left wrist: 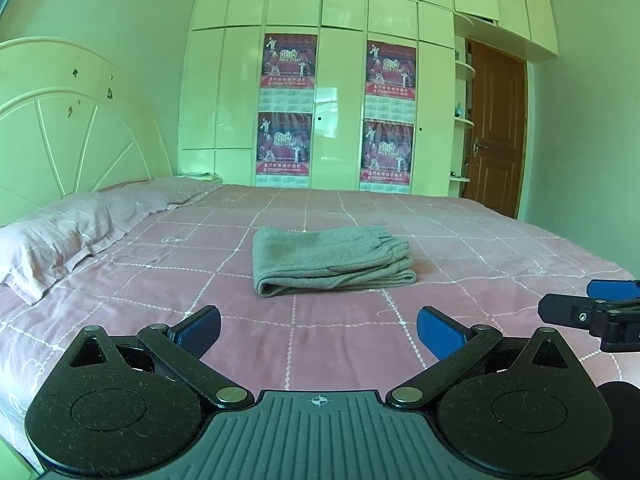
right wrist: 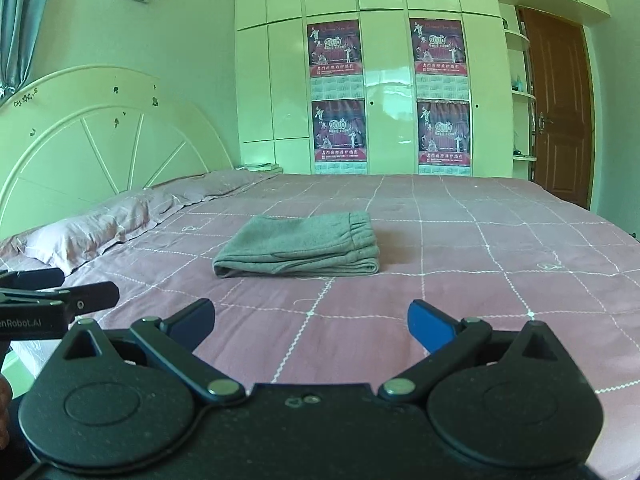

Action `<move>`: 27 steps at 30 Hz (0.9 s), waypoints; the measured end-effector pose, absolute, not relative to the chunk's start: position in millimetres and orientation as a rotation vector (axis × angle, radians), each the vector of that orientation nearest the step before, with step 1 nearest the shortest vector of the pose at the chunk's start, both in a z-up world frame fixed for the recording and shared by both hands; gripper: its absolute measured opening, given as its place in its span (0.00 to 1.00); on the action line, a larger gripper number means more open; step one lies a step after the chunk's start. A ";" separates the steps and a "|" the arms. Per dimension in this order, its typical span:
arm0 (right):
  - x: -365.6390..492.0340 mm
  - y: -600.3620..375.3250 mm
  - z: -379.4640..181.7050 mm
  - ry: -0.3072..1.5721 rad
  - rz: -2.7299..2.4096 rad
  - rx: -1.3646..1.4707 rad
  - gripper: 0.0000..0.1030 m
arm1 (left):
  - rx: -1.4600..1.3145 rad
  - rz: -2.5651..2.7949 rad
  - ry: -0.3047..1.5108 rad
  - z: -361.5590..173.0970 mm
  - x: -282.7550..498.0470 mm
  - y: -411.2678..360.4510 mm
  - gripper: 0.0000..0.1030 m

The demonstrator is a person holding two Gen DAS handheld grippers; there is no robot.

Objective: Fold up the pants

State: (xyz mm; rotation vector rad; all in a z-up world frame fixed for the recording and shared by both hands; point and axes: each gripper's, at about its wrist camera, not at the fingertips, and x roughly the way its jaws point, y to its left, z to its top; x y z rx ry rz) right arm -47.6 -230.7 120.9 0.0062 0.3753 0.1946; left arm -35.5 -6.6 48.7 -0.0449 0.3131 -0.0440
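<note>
Pillow (left wrist: 60, 236) lies beside folded pants (left wrist: 330, 258).

The small print and calendar grids on the wardrobe posters (right wrist: 337, 92) are way too tiny to read beyond the big "2010", and whatever sits on the corner shelves (right wrist: 522, 92) by the door is just little blobs. The right gripper (left wrist: 588, 300) only pokes in at the edge of the left view, so most of it is cut off, and the left gripper (right wrist: 60, 288) in the right view is chopped too, its label starting mid-word. The pants (left wrist: 332, 260) are stacked, so the inner layers are hidden, and the curtain (right wrist: 20, 20) is clipped by the frame.
</note>
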 end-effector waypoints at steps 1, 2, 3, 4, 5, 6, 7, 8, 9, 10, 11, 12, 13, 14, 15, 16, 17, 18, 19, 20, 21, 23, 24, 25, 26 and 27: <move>-47.5 -231.6 121.3 0.374 0.194 0.012 0.94 | -0.047 -0.044 0.311 48.7 -35.9 -6.4 1.00; -47.5 -232.0 120.7 0.377 0.191 0.015 0.94 | -0.049 -0.043 0.311 48.6 -35.8 -6.2 1.00; -46.7 -232.5 120.3 0.381 0.189 0.019 0.94 | -0.052 -0.042 0.312 48.6 -35.6 -6.1 1.00; -46.1 -233.0 119.7 0.385 0.187 0.024 0.94 | -0.054 -0.042 0.312 48.5 -35.7 -6.2 1.00; -46.5 -233.2 119.3 0.388 0.184 0.026 0.94 | -0.056 -0.043 0.314 48.2 -35.8 -6.2 1.00; -46.4 -233.7 119.3 0.388 0.181 0.029 0.94 | -0.057 -0.043 0.315 48.0 -35.8 -6.2 1.00; -46.9 -233.8 119.1 0.388 0.181 0.031 0.94 | -0.057 -0.044 0.316 47.8 -35.6 -6.6 1.00; -46.8 -234.1 119.1 0.388 0.182 0.029 0.94 | -0.055 -0.046 0.318 47.5 -35.3 -7.2 1.00; -46.8 -233.7 118.9 0.389 0.181 0.028 0.94 | -0.053 -0.047 0.321 47.1 -35.1 -7.5 1.00; -47.0 -233.3 118.9 0.389 0.181 0.028 0.94 | -0.050 -0.048 0.323 47.0 -34.5 -8.0 1.00; -47.0 -232.8 118.9 0.389 0.181 0.028 0.94 | -0.050 -0.049 0.323 46.9 -34.7 -8.1 1.00; -47.0 -233.3 119.0 0.389 0.181 0.027 0.94 | -0.052 -0.050 0.323 46.9 -34.7 -8.3 1.00; -47.4 -233.7 119.4 0.389 0.181 0.026 0.94 | -0.054 -0.049 0.322 46.6 -34.5 -8.3 1.00; -46.5 -233.4 119.9 0.388 0.182 0.026 0.94 | -0.056 -0.049 0.323 46.4 -34.6 -8.2 1.00; -46.5 -233.9 119.9 0.388 0.183 0.026 0.94 | -0.058 -0.050 0.323 46.3 -34.7 -8.4 1.00; -46.5 -233.5 119.7 0.389 0.182 0.026 0.94 | -0.059 -0.050 0.323 46.2 -34.8 -8.5 1.00; -46.7 -233.4 119.7 0.388 0.181 0.026 0.94 | -0.059 -0.051 0.324 46.1 -34.8 -8.6 1.00; -46.4 -234.2 119.9 0.388 0.181 0.027 0.94 | -0.057 -0.051 0.325 46.2 -34.5 -8.5 1.00; -46.5 -234.7 120.1 0.388 0.180 0.028 0.94 | -0.056 -0.050 0.325 46.3 -34.6 -8.5 1.00; -46.5 -235.1 119.9 0.388 0.180 0.028 0.94 | -0.058 -0.052 0.324 46.5 -34.6 -8.4 1.00; -46.8 -235.4 119.9 0.388 0.179 0.029 0.94 | -0.058 -0.053 0.325 46.3 -34.4 -8.3 1.00; -46.8 -235.9 120.0 0.388 0.181 0.028 0.94 | -0.058 -0.053 0.324 46.3 -34.3 -7.9 1.00; -46.7 -235.7 120.0 0.388 0.180 0.028 0.94 | -0.058 -0.053 0.325 46.2 -34.1 -8.0 1.00; -46.8 -235.5 119.9 0.388 0.181 0.028 0.94 | -0.058 -0.052 0.325 46.2 -34.1 -8.2 1.00; -46.9 -235.1 120.0 0.388 0.180 0.028 0.94 | -0.058 -0.053 0.324 46.2 -34.2 -8.1 1.00; -47.0 -234.9 120.0 0.387 0.179 0.028 0.94 | -0.058 -0.053 0.324 46.3 -34.2 -8.1 1.00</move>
